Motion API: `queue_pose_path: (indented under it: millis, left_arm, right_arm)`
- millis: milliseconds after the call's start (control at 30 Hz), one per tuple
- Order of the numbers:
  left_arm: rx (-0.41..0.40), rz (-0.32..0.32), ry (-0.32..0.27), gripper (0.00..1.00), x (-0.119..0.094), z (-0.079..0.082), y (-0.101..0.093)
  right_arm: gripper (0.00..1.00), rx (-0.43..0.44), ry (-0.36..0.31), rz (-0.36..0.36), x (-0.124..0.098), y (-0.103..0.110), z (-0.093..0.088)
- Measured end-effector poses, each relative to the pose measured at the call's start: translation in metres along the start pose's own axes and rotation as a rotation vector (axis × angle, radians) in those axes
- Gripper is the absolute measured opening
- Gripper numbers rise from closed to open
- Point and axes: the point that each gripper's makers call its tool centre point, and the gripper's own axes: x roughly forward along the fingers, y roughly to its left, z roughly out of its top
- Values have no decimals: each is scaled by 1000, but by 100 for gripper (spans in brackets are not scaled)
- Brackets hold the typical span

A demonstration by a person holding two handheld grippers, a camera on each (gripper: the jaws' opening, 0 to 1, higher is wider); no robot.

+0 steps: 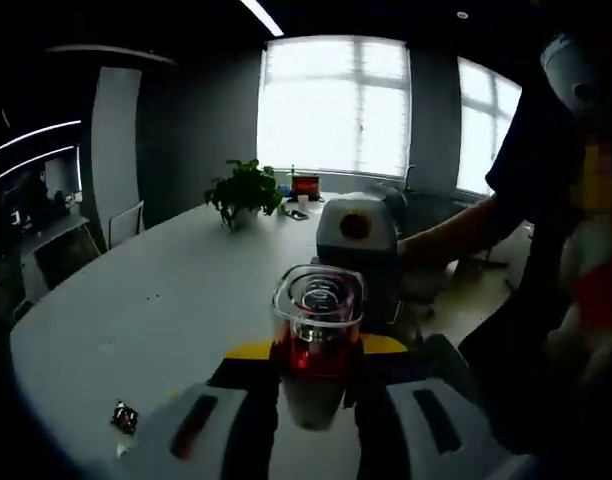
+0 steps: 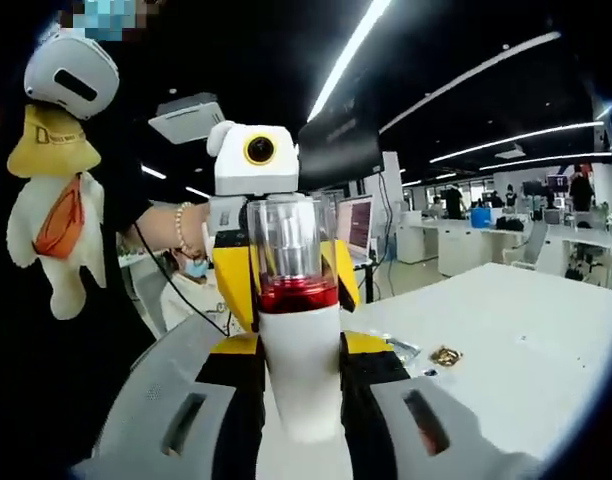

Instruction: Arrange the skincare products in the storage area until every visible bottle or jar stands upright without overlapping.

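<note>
Red stuff shows inside the bottle [image 1: 316, 345] I hold up between both grippers, left [image 1: 316, 400] and right [image 2: 299, 400], pinching it. Next I set it standing on the white table [image 1: 156, 310].

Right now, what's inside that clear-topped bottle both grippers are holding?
Inside the bottle, beneath its clear cap, sits a red band. Its white lower body is opaque, so those contents stay hidden.
</note>
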Motion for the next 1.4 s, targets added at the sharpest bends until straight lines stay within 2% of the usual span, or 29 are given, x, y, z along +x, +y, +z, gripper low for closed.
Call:
queue_pose_path:
  millis: [400, 767, 1000, 1067, 1400]
  left_arm:
    - [-35, -28, 68, 28, 19, -48, 7]
    - [-66, -56, 109, 28, 33, -87, 17]
    - [-63, -62, 134, 27, 41, -107, 21]
    - [-56, -63, 142, 27, 45, -120, 24]
    - [-41, -68, 158, 27, 51, -140, 32]
  right_arm:
    - [27, -1, 136, -2, 7, -7, -52]
    - [27, -5, 226, -8, 14, -17, -94]
    - [27, -9, 253, -12, 18, -24, -118]
    - [27, -12, 268, -14, 19, -25, -125]
    - [27, -20, 309, -25, 20, -27, -145]
